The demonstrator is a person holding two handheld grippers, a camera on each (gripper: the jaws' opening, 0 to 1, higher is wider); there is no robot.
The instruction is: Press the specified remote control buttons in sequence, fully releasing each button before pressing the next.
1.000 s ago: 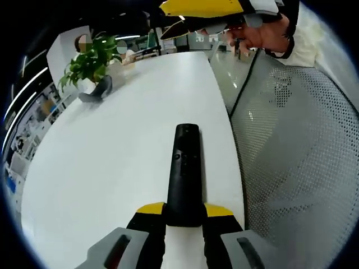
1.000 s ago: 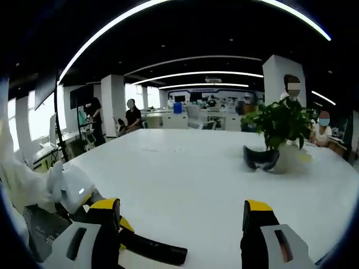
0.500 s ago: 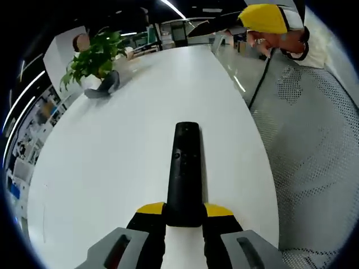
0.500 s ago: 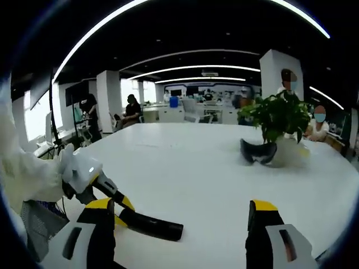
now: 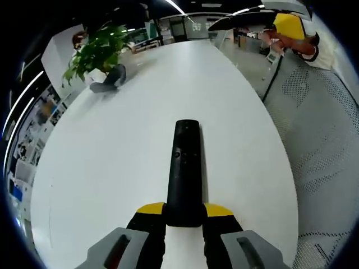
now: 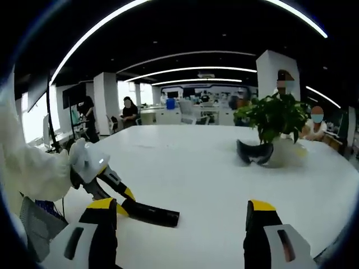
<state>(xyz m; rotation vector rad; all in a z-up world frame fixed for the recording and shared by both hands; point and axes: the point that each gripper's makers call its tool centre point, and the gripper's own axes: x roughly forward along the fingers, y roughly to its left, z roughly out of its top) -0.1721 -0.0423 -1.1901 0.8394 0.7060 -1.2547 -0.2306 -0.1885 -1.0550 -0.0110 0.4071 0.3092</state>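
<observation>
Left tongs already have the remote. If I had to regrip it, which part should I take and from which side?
Take the remote at its near, button-free end, coming in along its length with jaws across the narrow width, as the left tongs do now. It is long and slim, and its buttons sit toward the far end, which stays exposed for the right tongs.

Large white oval tabletop [image 5: 118,151] carries a leafy green potted plant [image 6: 276,117] in a pale pot, a dark curved visor-shaped object [image 6: 256,152] just in front of it; grey perforated mesh chair back [image 5: 331,151] stands beside the tabletop edge.
</observation>
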